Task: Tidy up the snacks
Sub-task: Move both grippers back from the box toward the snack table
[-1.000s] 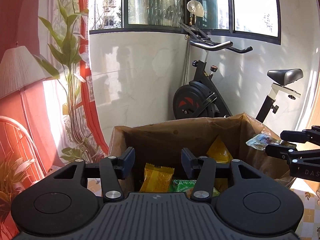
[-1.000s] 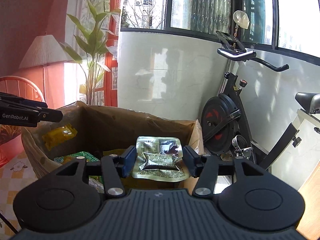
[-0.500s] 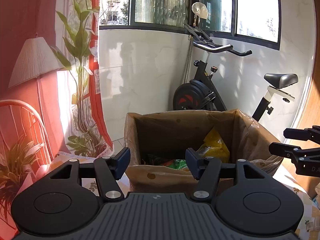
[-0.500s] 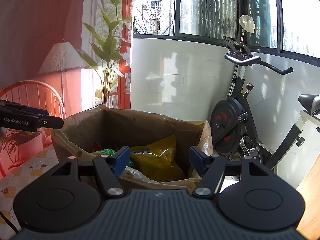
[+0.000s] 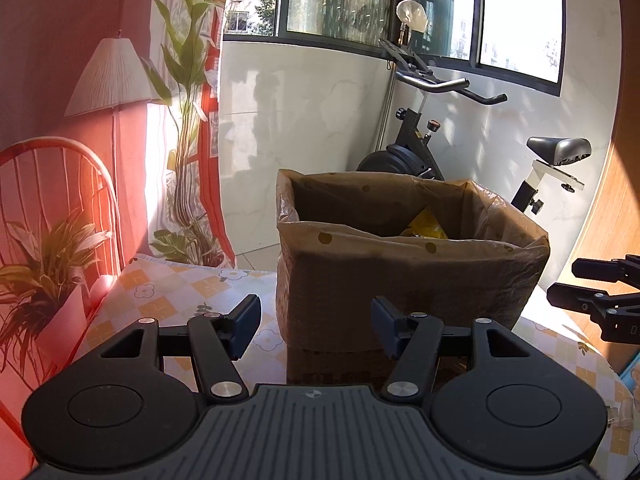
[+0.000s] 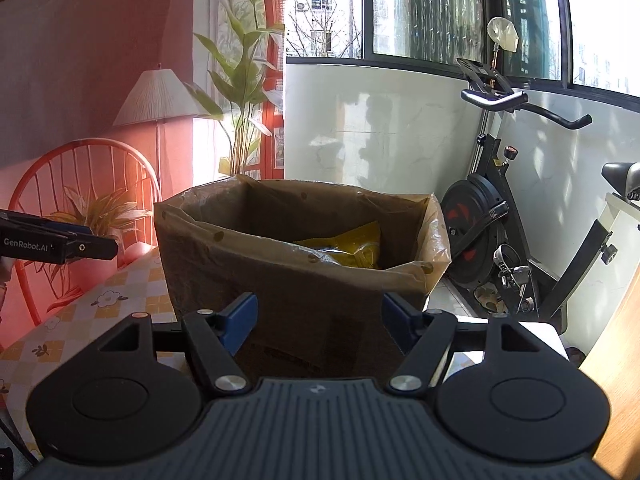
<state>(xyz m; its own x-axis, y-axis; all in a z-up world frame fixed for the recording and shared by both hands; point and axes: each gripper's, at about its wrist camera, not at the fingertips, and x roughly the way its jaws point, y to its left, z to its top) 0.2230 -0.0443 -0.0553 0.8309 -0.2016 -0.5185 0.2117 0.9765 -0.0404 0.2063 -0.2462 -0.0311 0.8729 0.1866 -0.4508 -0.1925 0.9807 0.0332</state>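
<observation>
I get hard daylight from the windows (image 5: 344,0), blown-out panes, red cast on my left, leaf shadows on the wall (image 6: 384,128). Both views sharp, fisheye-bent, corners vignetted.

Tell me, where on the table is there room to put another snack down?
The checked tablecloth is bare left of the lined cardboard box, between it and the potted plant. A narrower strip lies right of the box, where the right gripper hovers. Inside the box, a yellow snack bag fills the right part.
</observation>
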